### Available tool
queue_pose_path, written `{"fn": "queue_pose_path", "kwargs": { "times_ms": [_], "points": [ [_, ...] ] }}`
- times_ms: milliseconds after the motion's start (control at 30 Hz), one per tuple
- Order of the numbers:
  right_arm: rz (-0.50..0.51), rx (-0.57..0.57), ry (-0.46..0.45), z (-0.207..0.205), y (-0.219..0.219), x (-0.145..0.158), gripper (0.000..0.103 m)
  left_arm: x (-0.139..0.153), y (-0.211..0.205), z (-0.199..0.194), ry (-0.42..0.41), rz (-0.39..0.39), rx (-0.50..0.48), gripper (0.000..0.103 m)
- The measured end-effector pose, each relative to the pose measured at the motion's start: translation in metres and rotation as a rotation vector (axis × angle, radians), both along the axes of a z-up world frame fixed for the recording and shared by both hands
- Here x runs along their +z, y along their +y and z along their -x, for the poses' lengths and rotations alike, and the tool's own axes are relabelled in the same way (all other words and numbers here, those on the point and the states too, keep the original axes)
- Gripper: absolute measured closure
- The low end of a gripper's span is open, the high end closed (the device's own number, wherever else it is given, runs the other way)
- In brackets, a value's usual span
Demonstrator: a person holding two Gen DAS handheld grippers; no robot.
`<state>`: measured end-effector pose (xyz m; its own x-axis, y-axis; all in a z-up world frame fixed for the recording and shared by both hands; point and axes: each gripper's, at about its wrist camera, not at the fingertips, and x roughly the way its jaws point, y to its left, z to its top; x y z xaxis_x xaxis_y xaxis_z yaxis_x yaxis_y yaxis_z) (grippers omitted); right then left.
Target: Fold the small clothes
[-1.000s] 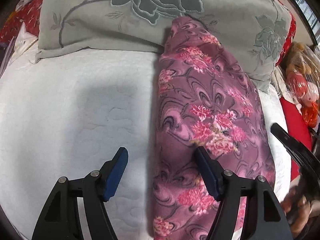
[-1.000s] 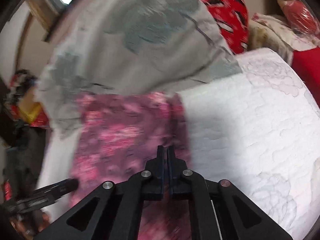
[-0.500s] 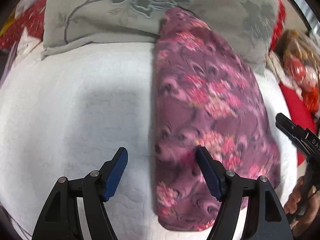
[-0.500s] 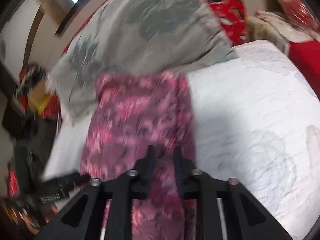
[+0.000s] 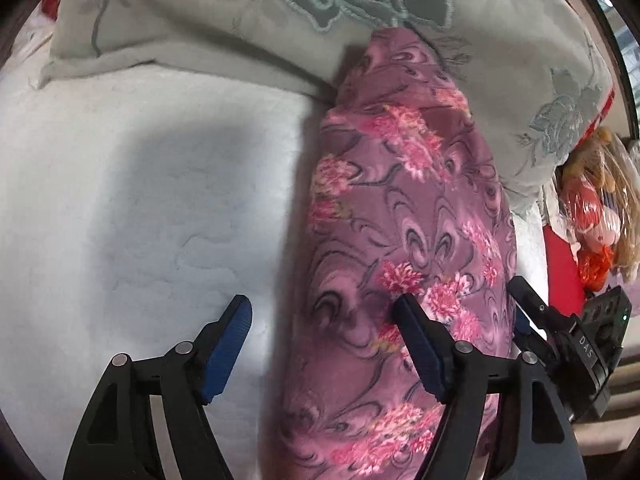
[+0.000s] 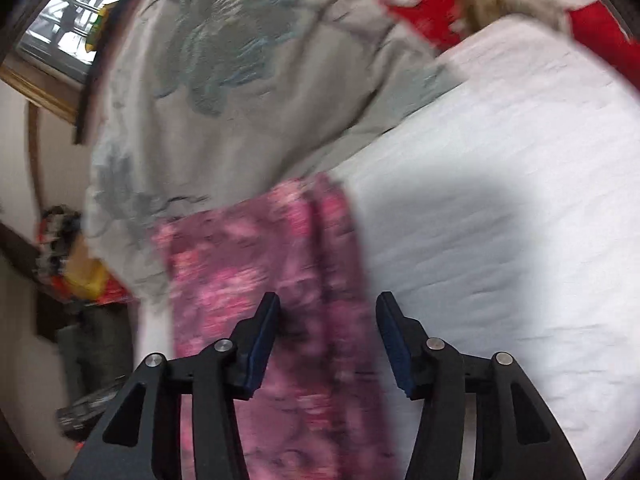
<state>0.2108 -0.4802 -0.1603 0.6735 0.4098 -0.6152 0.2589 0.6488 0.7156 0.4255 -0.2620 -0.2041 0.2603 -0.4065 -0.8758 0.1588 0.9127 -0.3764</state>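
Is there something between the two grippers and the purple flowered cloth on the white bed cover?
Nothing visible. The purple flowered cloth lies bare on the white quilted bed cover, directly under the open left gripper and right gripper. Only its far end touches the grey embroidered pillow.

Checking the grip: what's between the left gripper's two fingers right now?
Left wrist view: bare white quilt and the edge of the purple floral garment lie beneath the open left gripper.

L gripper jaws wide apart over long purple-pink floral fleece garment on white quilted bedcover; grey embroidered pillow behind.
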Motion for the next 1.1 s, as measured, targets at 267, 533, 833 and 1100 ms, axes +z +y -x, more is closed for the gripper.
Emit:
{"fn": "queue_pose_path", "kwargs": {
  "times_ms": [267, 533, 833, 1100],
  "points": [
    [0.152, 0.112, 0.012, -0.008, 0.021, 0.009, 0.046, -0.002, -0.014, 0.003, -0.016, -0.018, -0.014, 0.029],
    [0.296, 0.133, 0.035, -0.017, 0.041, 0.016, 0.049, 0.002, -0.023, 0.003, -0.016, -0.027, -0.020, 0.032],
    [0.408, 0.131, 0.018, -0.010, 0.050, 0.029, 0.079, 0.010, -0.033, 0.012, -0.057, -0.063, -0.065, 0.050],
    [0.432, 0.100, 0.055, -0.012, 0.055, 0.036, 0.077, 0.017, -0.029, 0.016, -0.074, -0.092, -0.102, 0.051]
  ]
}}
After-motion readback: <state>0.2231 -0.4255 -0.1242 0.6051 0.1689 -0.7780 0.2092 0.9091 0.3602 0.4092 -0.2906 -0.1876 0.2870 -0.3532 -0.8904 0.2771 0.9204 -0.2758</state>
